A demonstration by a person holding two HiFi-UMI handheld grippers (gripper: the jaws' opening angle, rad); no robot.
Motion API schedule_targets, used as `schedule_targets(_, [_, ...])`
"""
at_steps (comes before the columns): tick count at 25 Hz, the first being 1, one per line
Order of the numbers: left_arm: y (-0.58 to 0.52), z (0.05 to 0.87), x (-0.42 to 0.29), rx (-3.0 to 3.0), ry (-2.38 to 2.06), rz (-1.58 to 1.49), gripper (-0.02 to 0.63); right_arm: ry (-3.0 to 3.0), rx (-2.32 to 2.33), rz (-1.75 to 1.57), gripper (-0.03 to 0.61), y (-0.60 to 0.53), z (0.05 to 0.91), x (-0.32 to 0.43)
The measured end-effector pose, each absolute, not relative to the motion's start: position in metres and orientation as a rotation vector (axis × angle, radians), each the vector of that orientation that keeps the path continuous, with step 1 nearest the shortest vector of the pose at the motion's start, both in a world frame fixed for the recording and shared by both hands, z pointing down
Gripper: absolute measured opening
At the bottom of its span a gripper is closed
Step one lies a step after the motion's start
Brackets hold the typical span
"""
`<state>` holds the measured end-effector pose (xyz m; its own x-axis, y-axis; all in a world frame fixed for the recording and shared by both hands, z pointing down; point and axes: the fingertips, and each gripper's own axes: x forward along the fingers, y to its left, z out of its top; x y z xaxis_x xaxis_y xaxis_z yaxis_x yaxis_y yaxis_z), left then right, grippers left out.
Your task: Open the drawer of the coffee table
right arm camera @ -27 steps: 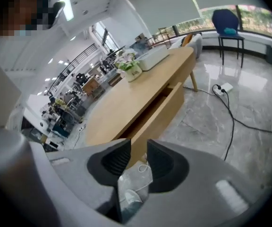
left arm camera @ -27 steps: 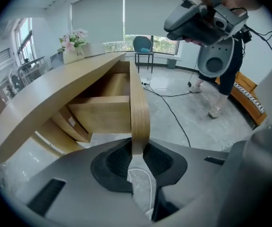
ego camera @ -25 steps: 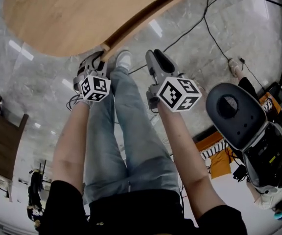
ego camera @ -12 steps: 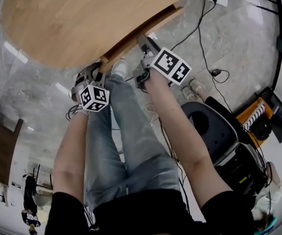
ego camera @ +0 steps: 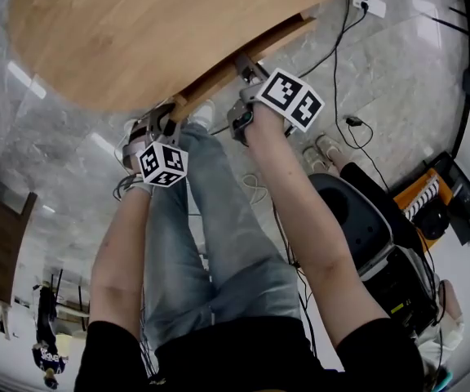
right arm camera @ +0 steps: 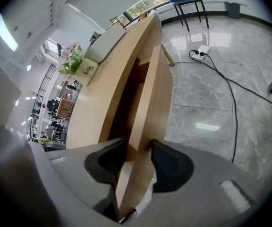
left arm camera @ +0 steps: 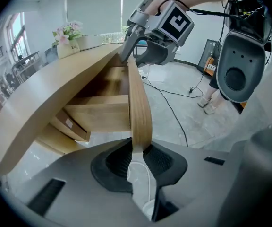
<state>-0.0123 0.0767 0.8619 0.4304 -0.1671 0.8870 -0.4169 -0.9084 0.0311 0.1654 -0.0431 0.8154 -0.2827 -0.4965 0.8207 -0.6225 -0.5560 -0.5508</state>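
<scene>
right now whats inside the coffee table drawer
The drawer is only part open. Bare wooden walls show in the gap under the table top, and no contents show there. Its floor and the back are dark, covered by the top and the drawer front.

Tan wood-grain drawer, grey marbled floor

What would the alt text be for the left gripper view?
The left claw grips the near end of a wooden drawer front, with the drawer pulled partly out of a curved coffee table. The right claw, its jaws just closing, straddles the far end. Flowers sit on the tabletop.
</scene>
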Motion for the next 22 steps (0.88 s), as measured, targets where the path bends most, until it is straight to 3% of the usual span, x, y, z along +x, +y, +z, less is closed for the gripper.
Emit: schedule_targets(22, [0.188, 0.875, 0.049, 2.487, -0.126, 1.555, 0.11, -1.156, 1.931, 2.058, 0.106, 0.065, 0.825, 0.23])
